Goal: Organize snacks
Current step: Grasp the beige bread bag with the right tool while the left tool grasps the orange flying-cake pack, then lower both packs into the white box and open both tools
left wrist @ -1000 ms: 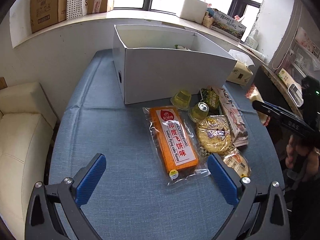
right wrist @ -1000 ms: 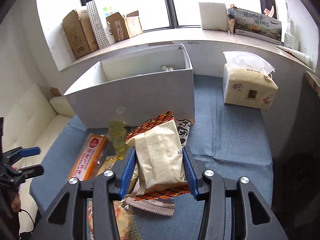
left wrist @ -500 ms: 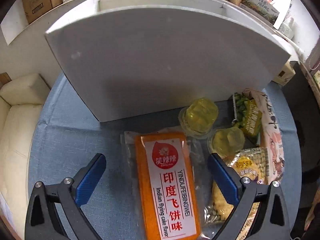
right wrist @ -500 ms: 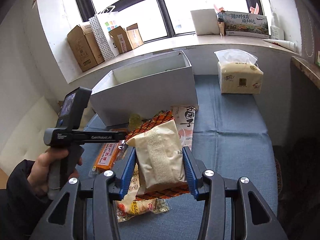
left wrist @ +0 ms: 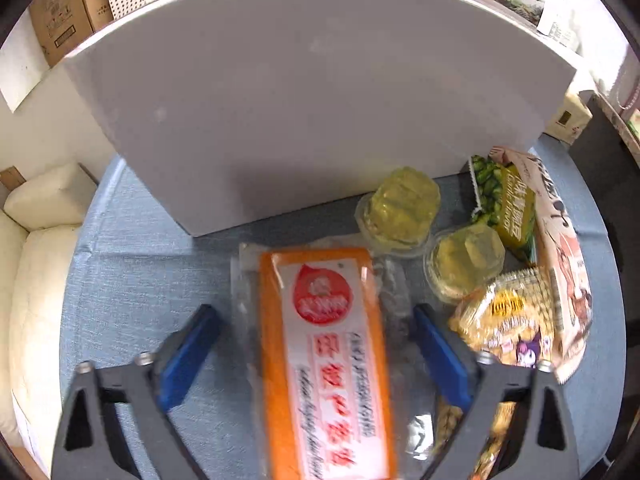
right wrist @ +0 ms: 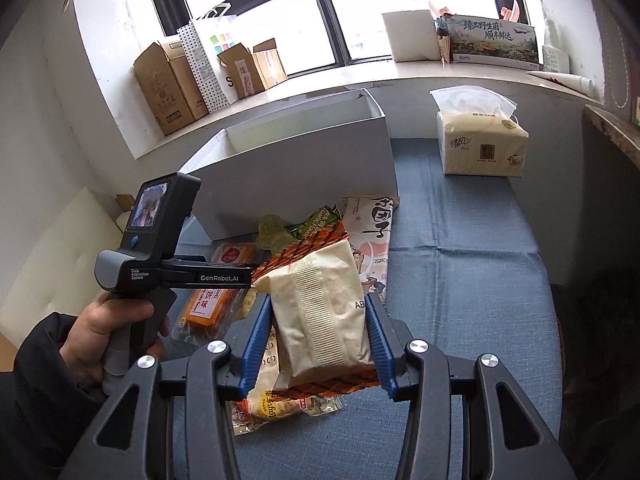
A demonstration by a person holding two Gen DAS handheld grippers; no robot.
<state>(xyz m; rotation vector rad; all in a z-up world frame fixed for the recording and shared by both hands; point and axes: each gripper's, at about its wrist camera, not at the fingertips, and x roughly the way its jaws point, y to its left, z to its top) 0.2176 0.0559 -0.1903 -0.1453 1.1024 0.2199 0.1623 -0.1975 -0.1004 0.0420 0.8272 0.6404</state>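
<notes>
My left gripper [left wrist: 316, 344] is open, its blue pads on either side of an orange flying-cake packet [left wrist: 328, 360] that lies on the blue cloth. My right gripper [right wrist: 318, 336] is shut on a beige snack packet with orange zigzag ends [right wrist: 324, 312], held above the table. The white open box [right wrist: 296, 164] stands behind the snacks; in the left wrist view its front wall [left wrist: 312, 108] fills the upper half. Two yellow jelly cups [left wrist: 400, 208], a green pea packet [left wrist: 508, 208] and a yellow biscuit packet [left wrist: 508, 312] lie right of the orange packet.
A long cartoon-print packet [right wrist: 372, 240] lies beside the box. A tissue pack [right wrist: 480, 140] stands at the back right. Cardboard boxes [right wrist: 168, 84] and a paper bag sit on the windowsill. A cream sofa [left wrist: 36, 280] is left of the table.
My left gripper has dropped and moved forward around the orange packet, pads now closer together. My right gripper still holds the beige packet, hardly moved.
</notes>
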